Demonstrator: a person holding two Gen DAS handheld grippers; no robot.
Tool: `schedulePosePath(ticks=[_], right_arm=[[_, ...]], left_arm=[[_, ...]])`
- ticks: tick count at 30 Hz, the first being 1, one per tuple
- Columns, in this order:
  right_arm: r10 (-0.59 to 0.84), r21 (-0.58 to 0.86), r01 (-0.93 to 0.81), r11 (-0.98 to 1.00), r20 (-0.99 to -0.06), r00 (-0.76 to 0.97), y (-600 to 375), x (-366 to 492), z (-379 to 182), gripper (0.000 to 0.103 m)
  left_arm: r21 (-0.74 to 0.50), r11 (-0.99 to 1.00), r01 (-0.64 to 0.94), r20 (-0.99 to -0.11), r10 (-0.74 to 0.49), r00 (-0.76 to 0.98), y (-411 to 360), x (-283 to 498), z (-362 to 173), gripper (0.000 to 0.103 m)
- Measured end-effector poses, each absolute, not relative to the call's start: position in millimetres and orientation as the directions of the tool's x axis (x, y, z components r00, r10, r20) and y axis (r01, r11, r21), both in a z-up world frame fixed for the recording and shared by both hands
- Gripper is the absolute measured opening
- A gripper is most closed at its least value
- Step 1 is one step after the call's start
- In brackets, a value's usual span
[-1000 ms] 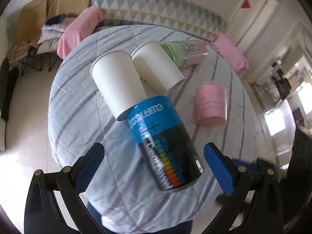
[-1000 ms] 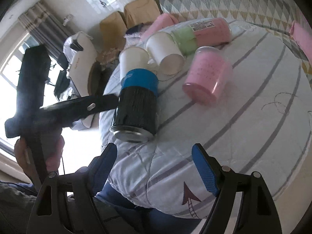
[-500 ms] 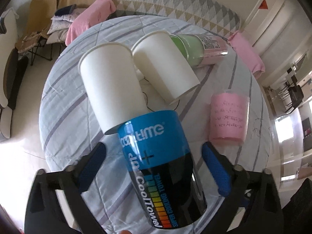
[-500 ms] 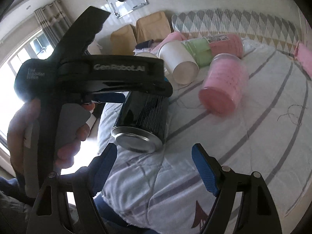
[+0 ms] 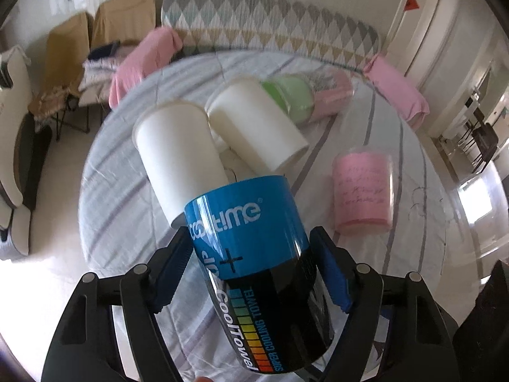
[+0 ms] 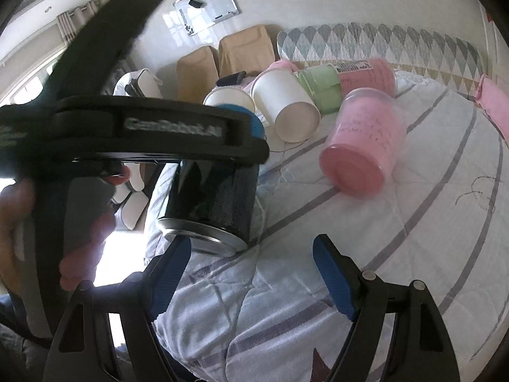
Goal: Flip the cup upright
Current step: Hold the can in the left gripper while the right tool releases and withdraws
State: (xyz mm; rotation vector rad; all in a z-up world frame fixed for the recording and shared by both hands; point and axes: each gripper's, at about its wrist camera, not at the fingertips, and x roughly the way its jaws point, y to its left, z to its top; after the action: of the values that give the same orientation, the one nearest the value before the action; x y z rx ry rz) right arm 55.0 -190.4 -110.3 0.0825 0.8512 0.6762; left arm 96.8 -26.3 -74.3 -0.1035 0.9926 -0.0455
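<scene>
A blue-and-black canister (image 5: 254, 264) lies on its side on the striped cloth-covered round table (image 5: 413, 254). My left gripper (image 5: 251, 273) is closed around its middle, pads touching both sides. In the right wrist view the canister (image 6: 213, 191) shows its metal base, with the left gripper body (image 6: 143, 133) over it. My right gripper (image 6: 251, 277) is open and empty, just in front of the canister. Two white paper cups (image 5: 181, 159) (image 5: 257, 127), a pink cup (image 5: 362, 191) and a green-and-pink cup (image 5: 305, 98) also lie on their sides.
The table's near edge drops off below the canister (image 6: 197, 318). Beige chairs (image 5: 70, 51), pink cushions (image 5: 143, 60) and a patterned sofa back (image 5: 270, 25) stand behind the table. The person's hand (image 6: 19, 210) holds the left gripper's handle.
My left gripper moved forward onto the canister and closed its fingers on it. The right gripper stayed open and shifted slightly closer.
</scene>
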Motion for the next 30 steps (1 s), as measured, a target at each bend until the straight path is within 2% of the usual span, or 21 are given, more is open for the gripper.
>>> schedulePosePath(ticks=[6,8,21,30], right_arm=[[0.575,0.329,-0.503,0.799,-0.663,0.479,-188,53,-110,0.081],[0.572,0.333,-0.494,0.803,-0.662,0.485,-190,54,-109,0.081],[0.53,0.343,-0.411,0.844,-0.646,0.55,-194,62,-120,0.081],[0.508,0.353,-0.366,0.861,-0.617,0.6,-197,70,-125,0.082]], left_arm=[[-0.075,0.997,0.014,-0.749,-0.065,0.659,-27,81,-57,0.075],[-0.089,0.995,0.037,-0.73,-0.091,0.677,-27,78,-54,0.072],[-0.032,0.987,0.158,-0.634,-0.142,0.76,-53,65,-52,0.071],[-0.019,0.981,0.193,-0.62,-0.163,0.767,-58,64,-56,0.071]])
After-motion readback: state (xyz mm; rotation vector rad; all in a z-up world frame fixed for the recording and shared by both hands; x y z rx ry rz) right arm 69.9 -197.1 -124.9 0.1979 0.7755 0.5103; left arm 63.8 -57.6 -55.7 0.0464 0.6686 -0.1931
